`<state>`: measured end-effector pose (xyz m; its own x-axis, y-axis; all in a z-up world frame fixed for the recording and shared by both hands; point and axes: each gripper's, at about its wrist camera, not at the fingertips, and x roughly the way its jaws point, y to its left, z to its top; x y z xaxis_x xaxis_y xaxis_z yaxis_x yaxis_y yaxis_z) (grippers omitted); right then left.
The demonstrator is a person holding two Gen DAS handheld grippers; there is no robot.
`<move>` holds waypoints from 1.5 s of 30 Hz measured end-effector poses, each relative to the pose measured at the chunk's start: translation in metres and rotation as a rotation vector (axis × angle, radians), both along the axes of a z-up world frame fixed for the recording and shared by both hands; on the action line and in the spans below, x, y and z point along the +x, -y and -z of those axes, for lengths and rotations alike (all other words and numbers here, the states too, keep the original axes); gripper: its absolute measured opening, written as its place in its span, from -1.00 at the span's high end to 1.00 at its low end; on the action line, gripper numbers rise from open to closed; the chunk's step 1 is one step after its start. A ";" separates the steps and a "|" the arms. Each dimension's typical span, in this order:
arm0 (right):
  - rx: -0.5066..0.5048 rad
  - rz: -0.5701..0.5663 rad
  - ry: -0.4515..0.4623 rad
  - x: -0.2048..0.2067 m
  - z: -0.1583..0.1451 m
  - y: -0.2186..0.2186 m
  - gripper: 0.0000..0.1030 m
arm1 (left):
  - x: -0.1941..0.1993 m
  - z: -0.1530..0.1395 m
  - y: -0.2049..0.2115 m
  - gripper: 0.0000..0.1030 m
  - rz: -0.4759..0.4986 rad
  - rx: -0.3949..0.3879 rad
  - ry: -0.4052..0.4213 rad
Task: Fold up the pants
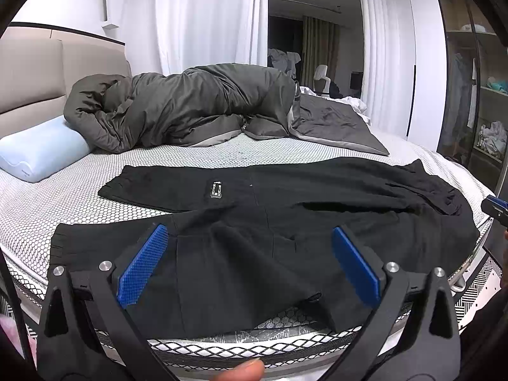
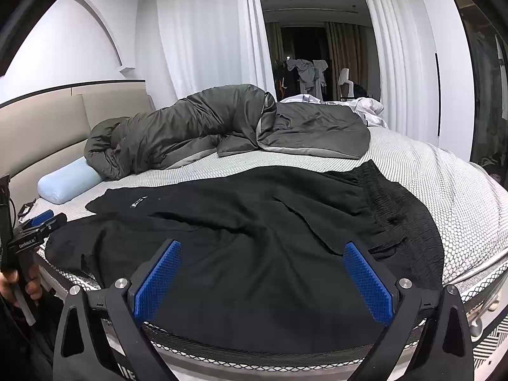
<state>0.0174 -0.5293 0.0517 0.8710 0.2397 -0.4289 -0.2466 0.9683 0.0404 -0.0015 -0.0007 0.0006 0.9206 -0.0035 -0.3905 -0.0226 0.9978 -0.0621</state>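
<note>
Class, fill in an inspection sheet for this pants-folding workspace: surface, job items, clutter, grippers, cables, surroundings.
Surface: bed with honeycomb-patterned cover.
Job's things: black pants spread flat near the front edge, unfolded, waistband to the right.
Clutter: grey duvet bunched behind; light blue pillow beside it.
Grippers: left gripper open above the pants; right gripper open above the pants.
Cables: nothing seen.
Surroundings: white curtains, padded headboard, wardrobe shelves.

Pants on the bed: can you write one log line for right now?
pants: spread on bed, unfolded | left tongs: open, empty | right tongs: open, empty
</note>
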 end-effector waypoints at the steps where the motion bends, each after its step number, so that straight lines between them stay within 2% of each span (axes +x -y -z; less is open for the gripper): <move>1: 0.001 -0.001 -0.001 0.000 0.000 0.000 -1.00 | 0.000 0.000 0.000 -0.99 0.000 -0.002 0.002; 13: -0.040 -0.009 -0.010 -0.001 0.002 -0.003 -1.00 | -0.002 -0.001 0.000 -0.99 -0.007 0.008 0.002; 18: -0.023 0.000 -0.033 0.005 -0.002 0.001 -1.00 | 0.003 0.003 -0.006 -0.99 -0.025 -0.013 -0.035; 21: -0.015 0.011 -0.039 0.009 -0.012 0.005 -1.00 | 0.004 0.005 -0.014 -0.99 -0.001 -0.068 -0.045; 27: -0.068 0.048 0.000 0.021 -0.044 0.025 -1.00 | 0.011 0.019 -0.036 -0.99 -0.072 -0.059 -0.077; 29: -0.099 0.075 -0.003 0.028 -0.051 0.035 -1.00 | 0.013 0.026 -0.051 -0.99 -0.109 -0.094 -0.104; 31: -0.138 0.109 -0.009 0.032 -0.053 0.044 -1.00 | 0.010 0.031 -0.071 -0.99 -0.150 -0.170 -0.127; 34: -0.155 0.142 -0.022 0.031 -0.044 0.057 -1.00 | 0.000 0.035 -0.104 -0.99 -0.204 -0.245 -0.140; 37: -0.121 0.163 -0.054 0.028 -0.025 0.072 -1.00 | -0.008 0.039 -0.136 -0.99 -0.279 -0.276 -0.173; 40: -0.087 0.182 -0.138 0.025 0.001 0.085 -1.00 | -0.016 0.045 -0.171 -0.99 -0.342 -0.347 -0.228; 42: -0.067 0.215 -0.163 0.022 0.016 0.094 -1.00 | -0.022 0.052 -0.194 -0.97 -0.375 -0.409 -0.252; 45: -0.008 0.244 -0.171 0.015 0.031 0.103 -1.00 | -0.033 0.064 -0.221 -0.79 -0.405 -0.455 -0.298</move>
<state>0.0323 -0.6325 0.0202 0.8171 0.0283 -0.5758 0.0030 0.9986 0.0533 -0.0348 0.2206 -0.0637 0.7373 0.0947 -0.6689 -0.4702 0.7828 -0.4075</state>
